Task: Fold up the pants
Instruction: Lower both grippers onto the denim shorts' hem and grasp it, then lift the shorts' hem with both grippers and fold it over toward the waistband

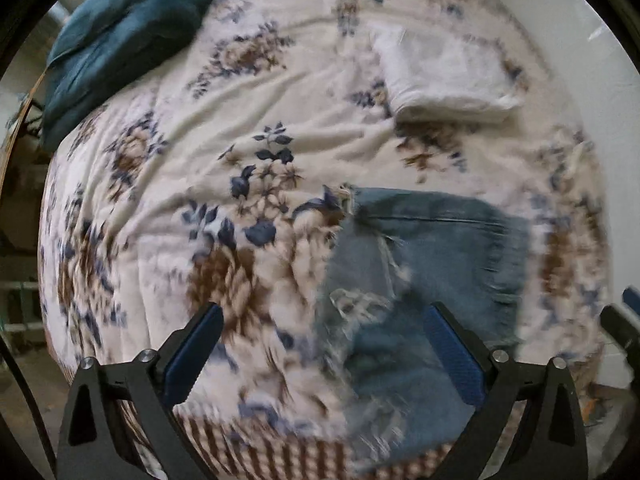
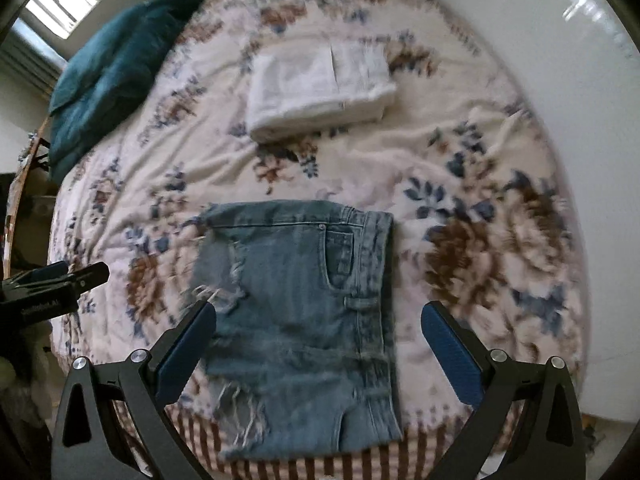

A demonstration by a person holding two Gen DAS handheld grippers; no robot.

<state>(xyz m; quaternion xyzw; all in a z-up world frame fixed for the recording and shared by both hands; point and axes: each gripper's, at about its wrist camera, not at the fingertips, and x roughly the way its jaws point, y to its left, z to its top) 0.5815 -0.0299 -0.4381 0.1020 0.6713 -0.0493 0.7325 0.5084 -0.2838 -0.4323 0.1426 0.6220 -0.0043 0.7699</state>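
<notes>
A pair of light blue ripped jeans (image 2: 304, 312) lies folded into a compact rectangle near the front edge of the bed, waistband to the right. It also shows in the left wrist view (image 1: 420, 280), low and right. My right gripper (image 2: 320, 340) is open and empty, held above the jeans. My left gripper (image 1: 324, 344) is open and empty, above the jeans' left edge and the bedspread. The left gripper also shows at the left edge of the right wrist view (image 2: 76, 276).
The floral bedspread (image 2: 460, 140) covers the bed. A folded white garment (image 2: 320, 88) lies further back, also in the left wrist view (image 1: 448, 76). A teal pillow (image 2: 116, 68) sits at the back left. A white wall (image 2: 560, 60) runs along the right side.
</notes>
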